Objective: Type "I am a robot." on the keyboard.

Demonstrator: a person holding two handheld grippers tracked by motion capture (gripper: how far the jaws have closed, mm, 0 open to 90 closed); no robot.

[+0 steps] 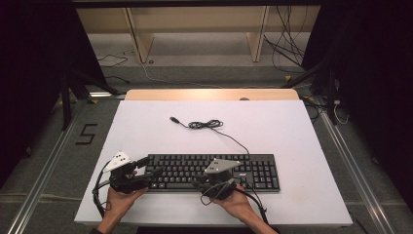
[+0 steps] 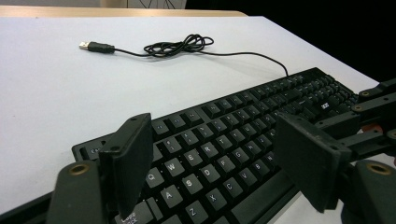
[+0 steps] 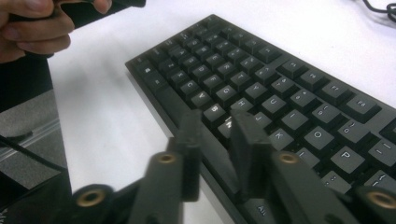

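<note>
right gripper view: your right gripper has its jaws drawn near together, a narrow gap left, nothing pinched, over the keyboard's near edge. your left gripper is spread wide above its left keys. the keyboard's long axis runs left-right along the table's near side, cable trailing away.

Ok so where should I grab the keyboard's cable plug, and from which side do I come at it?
Grip the USB plug by its black moulded body, just behind the metal tip. It lies flat on the table, apart from the coiled cable, so probably come straight down from above with the jaws closing across its narrow sides. That leaves the coil undisturbed.
</note>
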